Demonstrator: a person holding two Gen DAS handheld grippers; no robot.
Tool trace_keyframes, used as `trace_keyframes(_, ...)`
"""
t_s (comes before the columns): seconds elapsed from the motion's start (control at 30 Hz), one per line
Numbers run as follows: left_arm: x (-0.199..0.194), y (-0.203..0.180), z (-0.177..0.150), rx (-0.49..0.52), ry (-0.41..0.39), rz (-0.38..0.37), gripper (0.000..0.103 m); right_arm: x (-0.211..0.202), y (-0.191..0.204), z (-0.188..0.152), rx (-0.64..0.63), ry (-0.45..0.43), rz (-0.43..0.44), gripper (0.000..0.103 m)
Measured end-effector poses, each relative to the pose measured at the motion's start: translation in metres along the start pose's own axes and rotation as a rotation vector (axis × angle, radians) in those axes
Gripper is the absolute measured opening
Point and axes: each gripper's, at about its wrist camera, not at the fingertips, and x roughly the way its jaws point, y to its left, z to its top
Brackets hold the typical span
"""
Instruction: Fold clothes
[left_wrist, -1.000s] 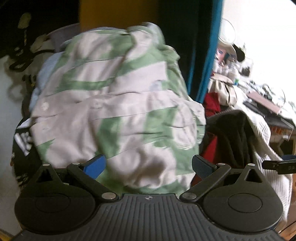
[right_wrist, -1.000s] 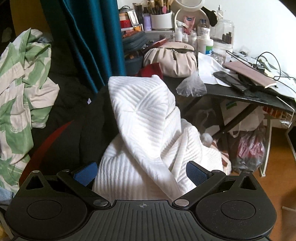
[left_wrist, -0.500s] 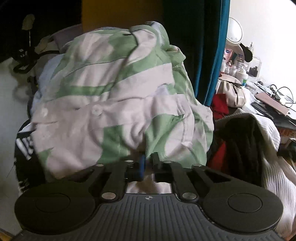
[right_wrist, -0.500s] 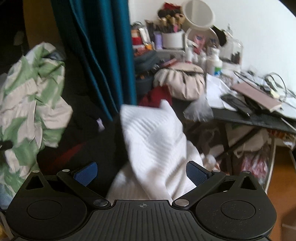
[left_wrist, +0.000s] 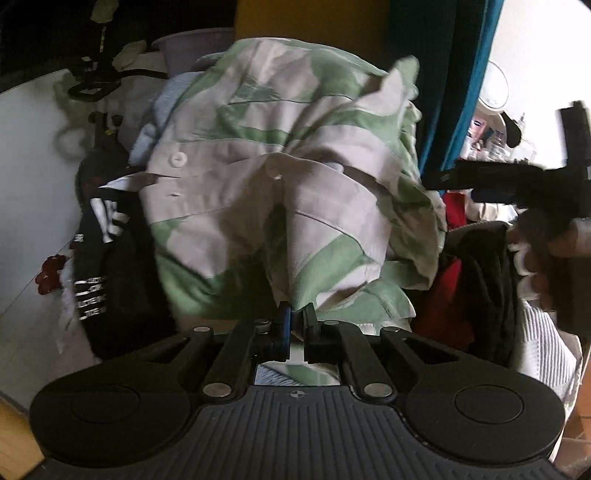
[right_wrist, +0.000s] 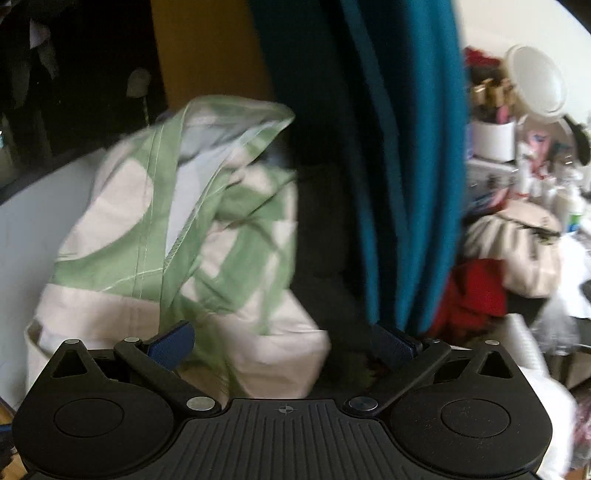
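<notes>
A crumpled green-and-white button shirt (left_wrist: 280, 177) lies on top of a heap of clothes. My left gripper (left_wrist: 295, 317) is shut on a fold at the shirt's near edge, and the cloth rises in a ridge from the pads. In the right wrist view the same shirt (right_wrist: 177, 236) fills the left half. My right gripper (right_wrist: 282, 345) is open, its blue pads (right_wrist: 173, 343) wide apart over the shirt's lower white part, with nothing pinched. In the left wrist view the right gripper (left_wrist: 517, 181) shows at the right edge, held by a hand (left_wrist: 546, 258).
Black clothes with white print (left_wrist: 99, 240), a red garment (left_wrist: 447, 302) and a white ribbed knit (left_wrist: 546, 350) lie around the shirt. A teal curtain (right_wrist: 399, 166) hangs behind. A cluttered dressing table with a round mirror (right_wrist: 535, 85) and a beige bag (right_wrist: 517, 243) stands at the right.
My left gripper went from wide open to shut on the shirt's edge and drew it up. My right gripper swung left from the white knit to the green shirt, still open.
</notes>
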Motion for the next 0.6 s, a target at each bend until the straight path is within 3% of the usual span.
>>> trace_keyframes(0.03, -0.002, 0.002, 0.000, -0.007, -0.002, 0.000, 0.006, 0.007, 0.004, -0.002, -0.017, 0.012, 0.008, 0.092)
trace_keyframes(0.1, -0.005, 0.004, 0.002, -0.008, -0.003, -0.008, 0.006, 0.014, 0.009, -0.007, -0.041, 0.030, 0.032, 0.064)
trace_keyframes(0.17, -0.008, 0.004, 0.005, 0.001, -0.008, -0.012, 0.006, 0.010, 0.011, -0.012, -0.049, 0.028, 0.046, 0.052)
trace_keyframes(0.3, -0.019, 0.008, 0.011, -0.009, -0.044, 0.004, 0.006, -0.006, 0.005, -0.021, -0.061, 0.049, 0.093, 0.003)
trace_keyframes(0.47, -0.031, 0.017, 0.018, -0.060, -0.116, 0.075, 0.006, -0.023, -0.015, -0.038, -0.031, 0.089, 0.096, 0.000)
trace_keyframes(0.6, -0.024, 0.012, 0.022, -0.008, -0.104, 0.118, 0.007, -0.033, -0.023, -0.046, -0.028, 0.085, 0.071, 0.002)
